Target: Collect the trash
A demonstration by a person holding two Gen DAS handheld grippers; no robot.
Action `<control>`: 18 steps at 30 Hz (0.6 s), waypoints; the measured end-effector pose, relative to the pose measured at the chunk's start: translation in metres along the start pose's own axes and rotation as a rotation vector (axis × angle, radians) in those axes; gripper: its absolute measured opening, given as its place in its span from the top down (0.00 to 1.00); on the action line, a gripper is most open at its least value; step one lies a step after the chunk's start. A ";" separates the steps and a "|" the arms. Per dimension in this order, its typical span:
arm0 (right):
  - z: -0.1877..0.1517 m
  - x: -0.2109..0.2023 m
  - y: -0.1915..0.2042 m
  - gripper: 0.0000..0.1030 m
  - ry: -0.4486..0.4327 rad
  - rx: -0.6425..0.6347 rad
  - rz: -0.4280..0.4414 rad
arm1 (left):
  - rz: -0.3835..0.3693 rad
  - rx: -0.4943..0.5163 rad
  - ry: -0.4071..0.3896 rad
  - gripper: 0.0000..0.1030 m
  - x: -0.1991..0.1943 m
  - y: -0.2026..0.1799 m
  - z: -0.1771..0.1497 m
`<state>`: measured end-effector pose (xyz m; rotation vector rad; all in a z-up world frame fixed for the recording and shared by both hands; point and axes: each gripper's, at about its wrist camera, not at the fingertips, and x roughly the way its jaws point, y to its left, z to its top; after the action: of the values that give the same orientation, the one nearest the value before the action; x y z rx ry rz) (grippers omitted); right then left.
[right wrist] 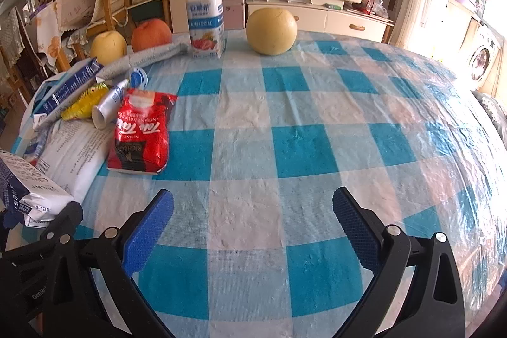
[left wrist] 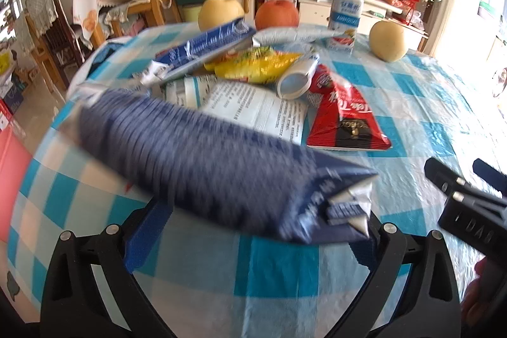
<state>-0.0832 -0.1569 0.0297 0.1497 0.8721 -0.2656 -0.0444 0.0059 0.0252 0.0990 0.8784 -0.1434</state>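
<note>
while blurred, dark blue packet (left wrist: 202,167) lies crosswise between open left tongs (left wrist: 253,230).

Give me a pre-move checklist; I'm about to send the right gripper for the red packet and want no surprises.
1. Right gripper jaws open and empty: ok.
2. Red packet lying uncovered on the tablecloth: ok.
3. Cloth between gripper and packet bare: ok.
4. Left gripper firm on the dark blue bag: cannot tell, the bag is blurred.
5. Yellow fruit well clear of the packet: ok.
</note>
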 end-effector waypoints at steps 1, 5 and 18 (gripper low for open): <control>0.001 -0.010 -0.003 0.04 -0.017 0.017 0.014 | -0.002 0.005 -0.017 0.04 -0.008 0.001 -0.001; 0.005 -0.053 -0.011 0.04 -0.129 0.057 0.040 | -0.019 0.008 -0.098 0.04 -0.041 0.006 -0.001; -0.029 -0.166 -0.001 0.04 -0.390 0.047 0.028 | -0.109 -0.074 -0.285 0.04 -0.151 0.041 -0.022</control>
<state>-0.2062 -0.1227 0.1397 0.1477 0.4764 -0.2775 -0.1492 0.0624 0.1289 -0.0387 0.6038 -0.2211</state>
